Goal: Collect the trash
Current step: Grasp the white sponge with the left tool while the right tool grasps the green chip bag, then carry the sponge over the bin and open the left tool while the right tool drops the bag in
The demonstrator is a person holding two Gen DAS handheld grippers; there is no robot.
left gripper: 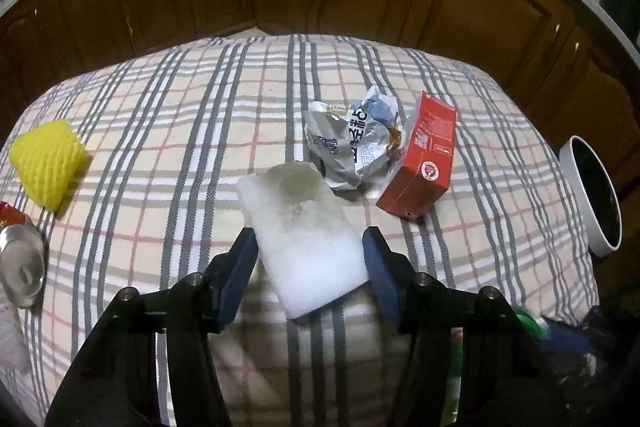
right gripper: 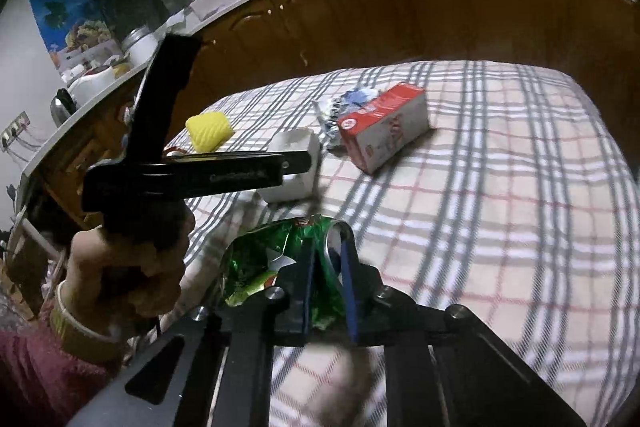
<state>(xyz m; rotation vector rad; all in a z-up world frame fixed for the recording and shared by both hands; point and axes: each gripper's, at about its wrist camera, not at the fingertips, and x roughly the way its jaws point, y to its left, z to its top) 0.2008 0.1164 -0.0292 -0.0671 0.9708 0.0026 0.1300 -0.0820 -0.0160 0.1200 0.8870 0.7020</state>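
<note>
Right gripper (right gripper: 326,267) clenches a green can (right gripper: 264,263); left gripper (left gripper: 310,259) gapes around the sponge (left gripper: 304,227); wrapper (left gripper: 352,143) and carton (left gripper: 424,163) wait at one o'clock.

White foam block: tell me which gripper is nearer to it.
Left. The left gripper straddles the white foam block, open. The right gripper sits back from it, shut on a crushed green can.

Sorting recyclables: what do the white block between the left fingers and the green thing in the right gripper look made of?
White block: likely foam, matte and slightly grainy, with a greyish stain on top. Crushed green can: thin metal, probably aluminium, with glossy print, sharp creases and a silvery rim.
</note>
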